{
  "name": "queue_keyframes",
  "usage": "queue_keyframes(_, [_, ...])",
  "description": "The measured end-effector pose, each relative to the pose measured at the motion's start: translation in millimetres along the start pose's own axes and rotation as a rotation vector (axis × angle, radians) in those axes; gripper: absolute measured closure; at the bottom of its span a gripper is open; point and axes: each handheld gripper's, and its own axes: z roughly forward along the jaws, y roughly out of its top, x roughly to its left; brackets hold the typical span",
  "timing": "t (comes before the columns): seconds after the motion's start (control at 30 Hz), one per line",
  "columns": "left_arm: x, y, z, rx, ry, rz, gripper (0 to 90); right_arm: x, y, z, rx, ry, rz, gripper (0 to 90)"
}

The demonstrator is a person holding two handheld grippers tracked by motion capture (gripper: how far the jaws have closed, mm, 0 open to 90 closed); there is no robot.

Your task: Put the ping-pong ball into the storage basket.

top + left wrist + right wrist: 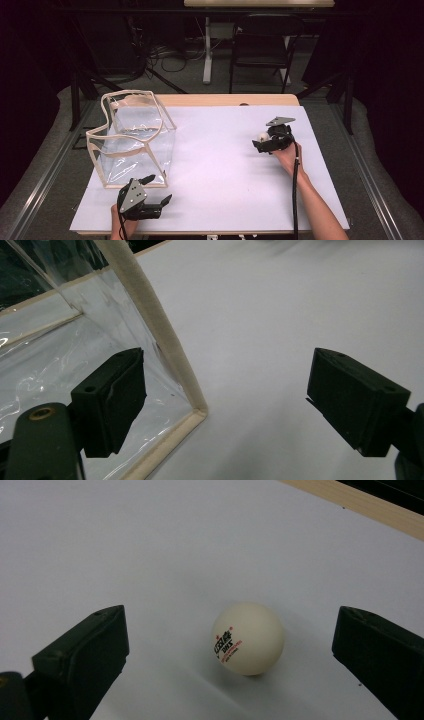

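A clear plastic bag (pixel 132 137) with cream trim stands upright at the left of the white sheet (pixel 225 170). My left gripper (pixel 159 188) is open just in front of the bag's near right corner. In the left gripper view the trimmed corner (pixel 172 360) lies between the wide-apart jaws of the left gripper (pixel 227 390), nearer the left one. A white ping-pong ball (pixel 261 136) with red and black print rests on the sheet at the right. My right gripper (pixel 260 140) is open around the ball (pixel 247 637), and neither jaw of the right gripper (pixel 229 630) touches it.
The sheet covers most of a wooden table (pixel 225 100), whose bare edge shows at the back. A black folding chair (pixel 262 40) and a table leg (pixel 206 50) stand on the floor beyond. Dark frame rails run along both sides.
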Motion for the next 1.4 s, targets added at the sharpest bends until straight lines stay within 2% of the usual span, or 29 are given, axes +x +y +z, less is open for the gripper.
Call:
queue_keyframes(0.2, [-0.3,0.0,-0.2,0.000,0.003,0.000,16.0,-2.2,-2.9,5.0,0.013,0.001,0.018,7.1])
queue_keyframes(0.27, [-0.3,0.0,-0.2,0.001,0.002,0.000,15.9,-2.3,-3.7,6.1,0.015,-0.006,0.025,14.4])
queue_keyframes(0.4, [-0.3,0.0,-0.1,0.000,0.002,0.000,16.0,-1.5,-4.7,9.5,0.034,-0.024,0.032,19.4])
queue_keyframes(0.47, [-0.3,0.0,-0.1,0.000,0.002,0.001,16.0,-1.5,-5.0,10.0,0.038,-0.027,0.032,21.1])
queue_keyframes(0.73, [-0.3,-0.1,-0.4,0.001,0.003,0.001,16.0,-0.7,-6.5,14.6,0.058,-0.058,0.036,37.3])
queue_keyframes(1.0, [-0.2,-0.2,-0.2,0.001,0.002,0.001,16.0,-0.6,-7.3,16.4,0.072,-0.062,0.029,44.9])
queue_keyframes(1.1, [-0.3,-0.2,0.1,0.001,0.002,0.002,16.0,-1.0,-7.9,16.4,0.076,-0.070,0.035,50.4])
queue_keyframes(1.4, [-0.3,-0.1,-0.4,0.002,0.003,0.003,16.0,-0.4,-6.5,15.4,0.072,-0.069,0.028,50.9])
